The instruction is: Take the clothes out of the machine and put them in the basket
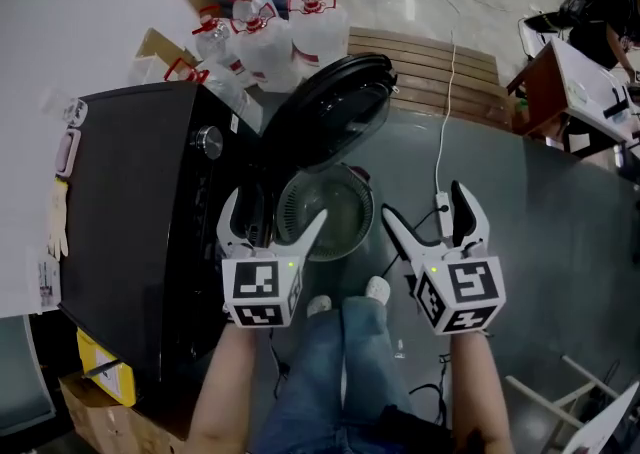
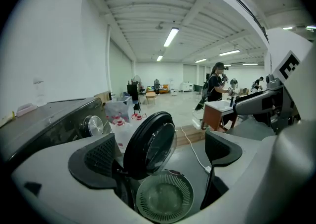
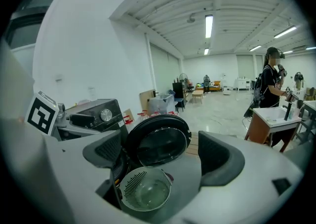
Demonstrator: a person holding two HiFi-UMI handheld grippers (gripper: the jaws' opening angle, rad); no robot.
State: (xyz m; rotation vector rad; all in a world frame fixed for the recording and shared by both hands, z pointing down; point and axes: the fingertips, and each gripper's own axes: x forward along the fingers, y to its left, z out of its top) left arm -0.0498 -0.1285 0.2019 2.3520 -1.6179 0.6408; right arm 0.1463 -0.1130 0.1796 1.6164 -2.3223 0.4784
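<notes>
No clothes are seen in any view. They are presumably inside the washing machine (image 1: 130,212), the black box at the left of the head view, whose opening is turned away from the camera and partly covered by the left gripper (image 1: 275,210). Its round door (image 1: 325,117) stands wide open above the middle of the frame. The basket (image 1: 352,204) is set on the floor just below the door, close to the machine's front, and looks empty. The left gripper is held over the basket's left edge and the right gripper (image 1: 425,204) just right of the basket. The jaws of each are spread wide with nothing between them. The step in hand is judged to be the reach into the drum. It is best done with one gripper lowered and turned toward the opening. The jaws should be kept spread until cloth lies between them, the door and basket rim avoided, and a thick fold pinched so nothing is dropped.
</notes>
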